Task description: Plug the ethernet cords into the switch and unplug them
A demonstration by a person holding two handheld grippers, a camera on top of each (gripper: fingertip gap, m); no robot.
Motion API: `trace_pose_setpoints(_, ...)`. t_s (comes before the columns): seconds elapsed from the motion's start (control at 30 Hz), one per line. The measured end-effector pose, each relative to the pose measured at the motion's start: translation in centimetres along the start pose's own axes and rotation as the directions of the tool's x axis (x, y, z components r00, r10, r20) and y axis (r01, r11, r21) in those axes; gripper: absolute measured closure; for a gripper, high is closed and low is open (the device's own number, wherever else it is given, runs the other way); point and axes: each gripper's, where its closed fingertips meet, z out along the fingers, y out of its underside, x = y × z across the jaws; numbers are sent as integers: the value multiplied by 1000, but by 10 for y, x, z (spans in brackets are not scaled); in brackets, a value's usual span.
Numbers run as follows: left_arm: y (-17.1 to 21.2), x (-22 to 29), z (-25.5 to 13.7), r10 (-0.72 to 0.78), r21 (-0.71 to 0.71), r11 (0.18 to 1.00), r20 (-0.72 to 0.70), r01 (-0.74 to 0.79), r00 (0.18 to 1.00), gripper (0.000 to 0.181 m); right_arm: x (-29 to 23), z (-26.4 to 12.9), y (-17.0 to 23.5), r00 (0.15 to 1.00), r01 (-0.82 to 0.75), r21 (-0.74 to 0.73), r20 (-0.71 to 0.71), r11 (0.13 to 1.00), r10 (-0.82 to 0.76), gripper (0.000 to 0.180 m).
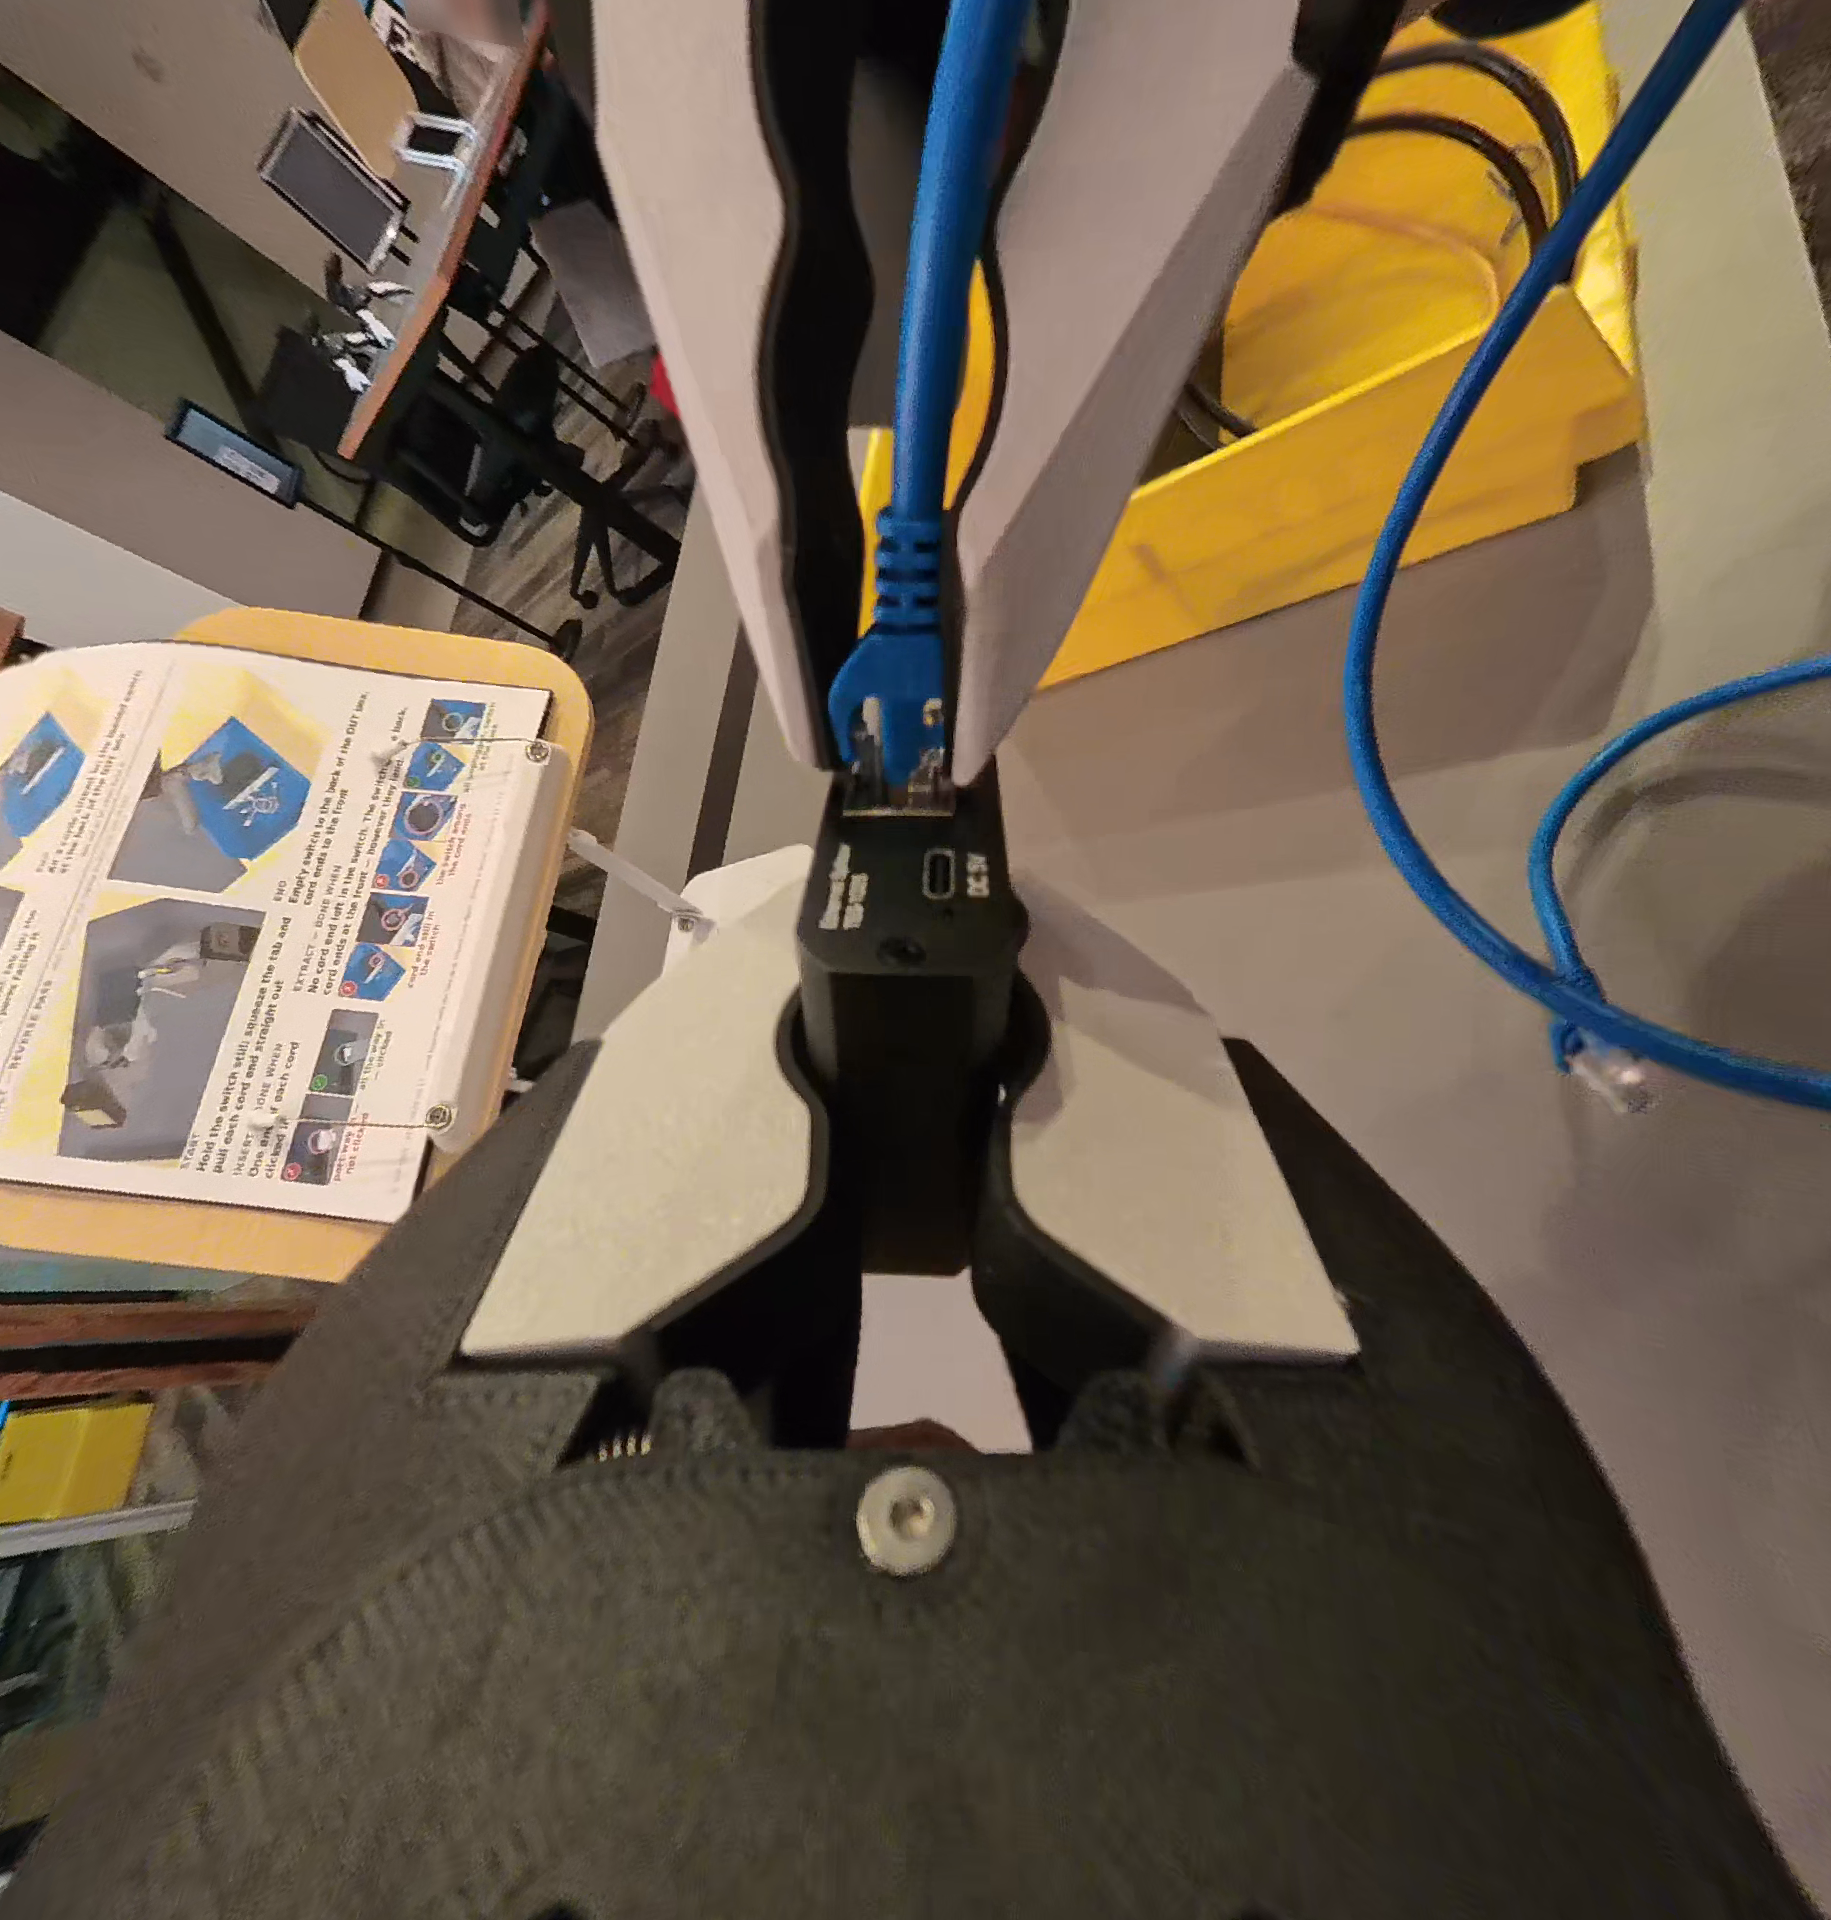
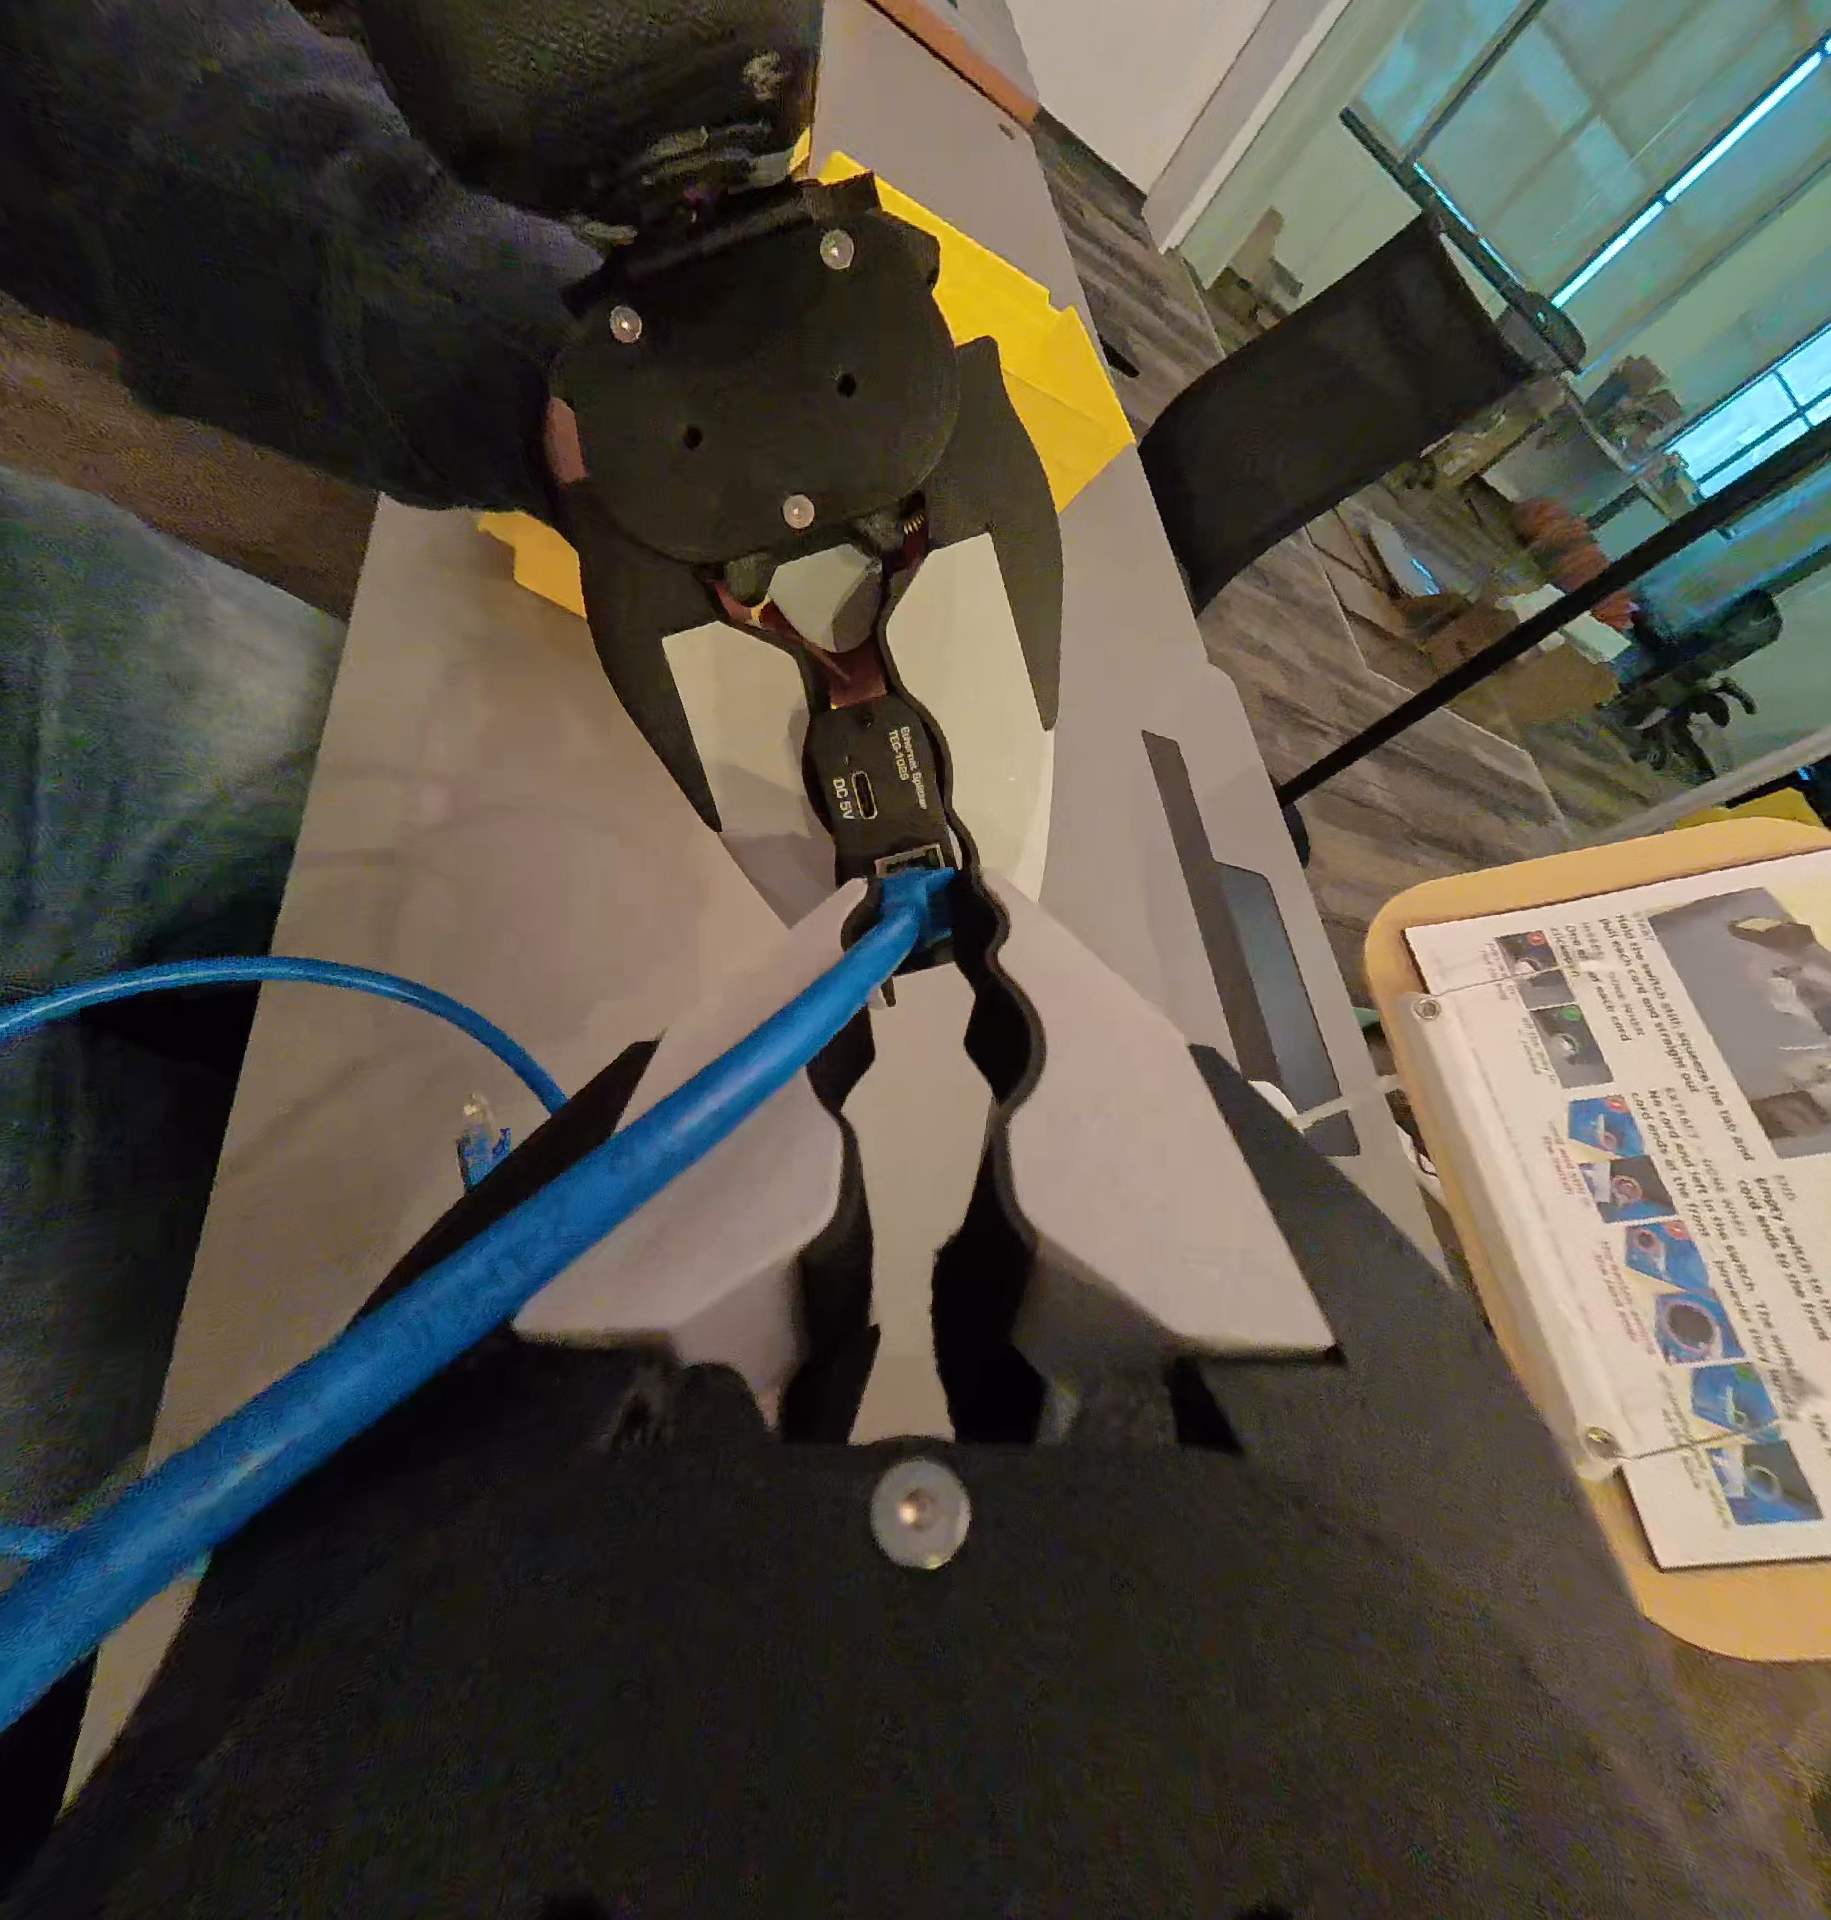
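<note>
My left gripper [image 1: 911, 1049] is shut on the small black switch [image 1: 916, 925], holding it above the grey table with its port end pointing away. My right gripper [image 2: 916, 920] is shut on the plug of a blue ethernet cord [image 2: 578, 1174]. It also shows in the left wrist view [image 1: 895, 743], coming in from above. The blue plug [image 1: 890, 707] sits at the mouth of one port; I cannot tell how deep it is. The port beside it [image 2: 923, 860] is empty. A second blue cord lies looped on the table, its clear plug [image 1: 1607, 1075] loose.
A yellow bin [image 1: 1410, 436] with black cables stands on the grey table [image 1: 1306, 935] beyond the switch. An instruction sheet on a tan board [image 1: 246, 914] lies to the left. A person's dark sleeve [image 2: 267, 260] and a black chair [image 2: 1337, 416] are nearby.
</note>
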Motion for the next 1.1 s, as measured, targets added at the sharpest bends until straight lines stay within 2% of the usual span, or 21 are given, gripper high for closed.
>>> trace_pose_setpoints(0.13,-1,3,2,1,-32,1000,8,0,1000,154,-5,2,2,981,188,-69,-42,980,-192,169)
trace_pose_setpoints(0.27,-3,7,3,102,-112,989,18,-100,995,147,-12,3,3,966,255,-68,-30,965,-257,169)
trace_pose_setpoints(0.47,0,-1,2,157,-180,973,52,-146,986,149,-9,2,3,955,283,-79,-69,956,-288,167)
trace_pose_setpoints(0.63,-2,-7,0,188,-199,966,89,-167,978,149,-11,2,4,942,318,-139,-64,938,-329,151)
trace_pose_setpoints(0.77,-3,-7,1,210,-217,959,98,-185,973,150,-6,-2,5,933,331,-167,-86,929,-348,162)
trace_pose_setpoints(1.1,-12,-7,-1,209,-199,962,89,-188,974,150,-6,-10,-6,916,373,-109,-116,921,-385,165)
